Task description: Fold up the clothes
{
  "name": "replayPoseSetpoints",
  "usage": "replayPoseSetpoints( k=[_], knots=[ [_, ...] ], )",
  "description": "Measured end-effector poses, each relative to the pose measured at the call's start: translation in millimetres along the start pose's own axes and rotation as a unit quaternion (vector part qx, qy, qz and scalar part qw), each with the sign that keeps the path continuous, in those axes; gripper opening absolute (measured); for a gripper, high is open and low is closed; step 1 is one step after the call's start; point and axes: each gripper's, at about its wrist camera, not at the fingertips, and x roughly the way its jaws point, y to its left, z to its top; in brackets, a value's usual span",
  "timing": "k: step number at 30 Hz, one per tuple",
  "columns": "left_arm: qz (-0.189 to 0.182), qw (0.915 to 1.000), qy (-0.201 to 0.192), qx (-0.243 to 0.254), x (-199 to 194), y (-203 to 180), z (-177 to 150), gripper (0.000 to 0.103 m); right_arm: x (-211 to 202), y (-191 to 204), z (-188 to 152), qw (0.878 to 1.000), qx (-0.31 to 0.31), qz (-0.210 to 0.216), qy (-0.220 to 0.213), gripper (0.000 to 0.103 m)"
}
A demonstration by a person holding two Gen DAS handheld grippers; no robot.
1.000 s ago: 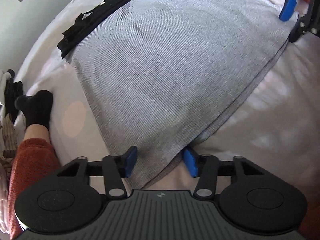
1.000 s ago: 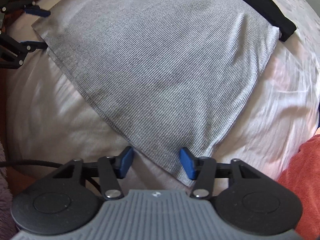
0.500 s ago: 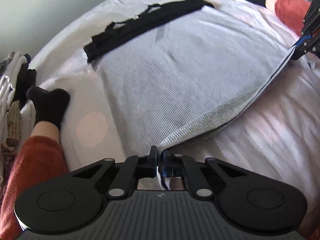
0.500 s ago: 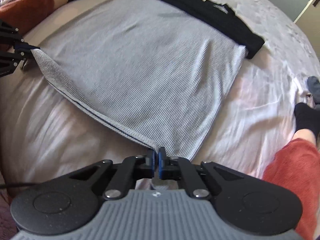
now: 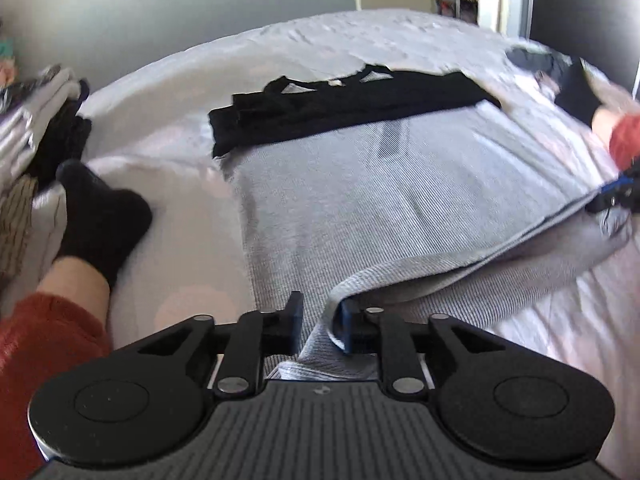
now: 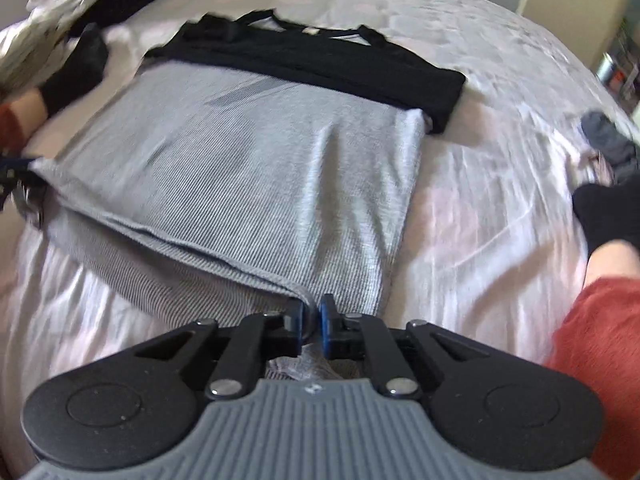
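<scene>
Left wrist view
Left gripper (image 5: 318,322): jaws a little apart, with the near hem of the grey garment (image 5: 400,200) running between them and lying against the blue pad on the right; firm grip or loose, cannot tell
Grey garment: spread over the middle of the bed (image 5: 280,52), its near edge lifted and doubled over a lower layer
Black garment (image 5: 340,104): folded in a band across the grey one's far edge, touching it
Right gripper (image 5: 614,196): at the right edge of the bed, on the grey hem's other corner; blurred
Person's foot (image 5: 100,216): black sock, on the left side of the bed, beside a pile of clothes (image 5: 28,128)

Right wrist view
Right gripper (image 6: 310,326): jaws nearly together, pinching a corner of the grey garment (image 6: 240,168)
Grey hem: raised, running left to the left gripper (image 6: 12,176)
Black garment (image 6: 320,64): along the far edge of the grey one
Bed (image 6: 480,184): wrinkled pale sheet
</scene>
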Motion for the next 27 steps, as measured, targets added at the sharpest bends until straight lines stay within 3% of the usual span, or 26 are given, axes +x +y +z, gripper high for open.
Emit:
replayPoseSetpoints(
  k=[4,10,15,18,22,27],
  knots=[
    [-0.022,0.9977,-0.023,-0.06,-4,18,-4,0.037,-6,-23,-11,0.995,0.094,0.021,-0.039,0.042],
    [-0.044,0.991,-0.058,-0.112,-17,32,-7,0.056,-11,-33,-21,0.982,0.175,0.035,-0.067,0.067],
    [-0.064,0.9856,-0.065,-0.142,-27,43,-11,0.072,-18,-34,-25,0.98,0.178,0.008,-0.091,0.07],
    [-0.065,0.9804,-0.069,-0.172,-28,50,-12,0.072,-20,-38,-28,0.977,0.188,0.005,-0.103,0.07],
    [-0.029,0.9709,-0.067,-0.228,-25,66,-14,0.072,-21,-41,-30,0.975,0.193,-0.012,-0.112,0.07],
    [-0.031,0.9567,-0.068,-0.281,-24,84,-21,0.072,-29,-50,-34,0.965,0.219,-0.04,-0.141,0.07]
  ],
)
